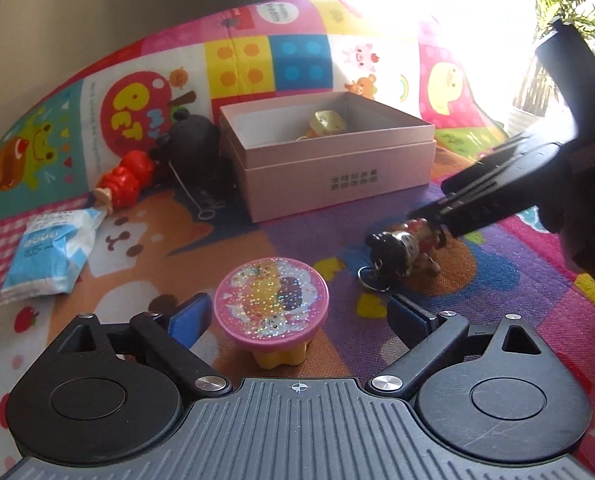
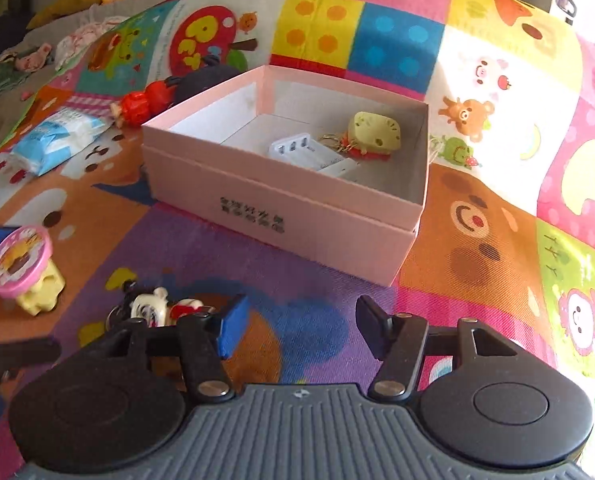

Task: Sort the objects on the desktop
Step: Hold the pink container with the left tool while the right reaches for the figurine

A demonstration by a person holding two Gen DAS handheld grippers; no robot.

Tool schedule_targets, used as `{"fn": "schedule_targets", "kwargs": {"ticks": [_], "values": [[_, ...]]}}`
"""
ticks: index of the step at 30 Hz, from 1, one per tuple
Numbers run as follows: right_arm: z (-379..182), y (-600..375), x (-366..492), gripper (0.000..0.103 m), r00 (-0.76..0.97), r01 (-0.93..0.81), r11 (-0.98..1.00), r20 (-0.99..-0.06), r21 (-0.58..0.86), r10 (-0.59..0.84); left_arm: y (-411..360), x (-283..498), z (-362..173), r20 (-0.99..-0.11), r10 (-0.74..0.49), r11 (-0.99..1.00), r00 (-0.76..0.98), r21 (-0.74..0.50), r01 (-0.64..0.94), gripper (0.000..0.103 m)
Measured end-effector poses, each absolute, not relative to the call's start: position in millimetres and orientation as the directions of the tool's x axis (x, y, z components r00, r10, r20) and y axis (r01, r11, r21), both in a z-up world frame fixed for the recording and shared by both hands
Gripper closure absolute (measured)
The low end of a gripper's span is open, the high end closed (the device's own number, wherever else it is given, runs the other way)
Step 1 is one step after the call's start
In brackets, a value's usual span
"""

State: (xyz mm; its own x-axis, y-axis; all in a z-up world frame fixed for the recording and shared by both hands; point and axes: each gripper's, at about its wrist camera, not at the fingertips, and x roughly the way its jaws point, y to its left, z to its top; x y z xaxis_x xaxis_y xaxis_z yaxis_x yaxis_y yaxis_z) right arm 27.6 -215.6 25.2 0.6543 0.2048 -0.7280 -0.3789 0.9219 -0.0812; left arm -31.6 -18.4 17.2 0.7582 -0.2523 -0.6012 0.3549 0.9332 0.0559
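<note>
On the worktop's bright cartoon mat [image 1: 281, 236], the left tool [image 1: 297, 316] stands released, its blue-padded fingers wide on either side of a pink glitter-topped toy [image 1: 271, 304] on a yellow base, not pressing it. Just to the right lies a small figure keychain [image 1: 401, 248] with its ring, the right tool [image 2: 297, 328] directly above it in the left view; that tool's fingers are apart with nothing between them. Behind stands the open pink box [image 2: 293, 208] holding a yellow keychain [image 2: 373, 132] and a white charger [image 2: 297, 148]. Left of the box lie a dark toy [image 1: 193, 140], a red figure [image 1: 125, 180] and a blue-white packet [image 1: 49, 248].
</note>
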Motion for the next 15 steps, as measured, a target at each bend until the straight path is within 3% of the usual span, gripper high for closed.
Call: {"fn": "schedule_targets", "kwargs": {"ticks": [4,8,15], "values": [[29.1,-211.1,-14.4,0.029,0.604,-0.509,0.858,-0.737,-0.063,0.304,-8.7,-25.5,18.8,-0.603,-0.224,0.951,0.766,0.038,0.308,0.005],[36.4,-207.0,-33.4,0.017,0.616,-0.527,0.849,-0.708,-0.044,0.346,-3.3,-25.6,22.2,-0.597,-0.203,0.959,0.776,0.04,0.281,0.003],[30.3,-185.7,-36.9,0.015,0.569,-0.569,0.822,-0.714,0.017,0.409,1.3,-28.5,22.4,-0.602,-0.185,0.965,0.777,0.039,0.26,0.003]]}}
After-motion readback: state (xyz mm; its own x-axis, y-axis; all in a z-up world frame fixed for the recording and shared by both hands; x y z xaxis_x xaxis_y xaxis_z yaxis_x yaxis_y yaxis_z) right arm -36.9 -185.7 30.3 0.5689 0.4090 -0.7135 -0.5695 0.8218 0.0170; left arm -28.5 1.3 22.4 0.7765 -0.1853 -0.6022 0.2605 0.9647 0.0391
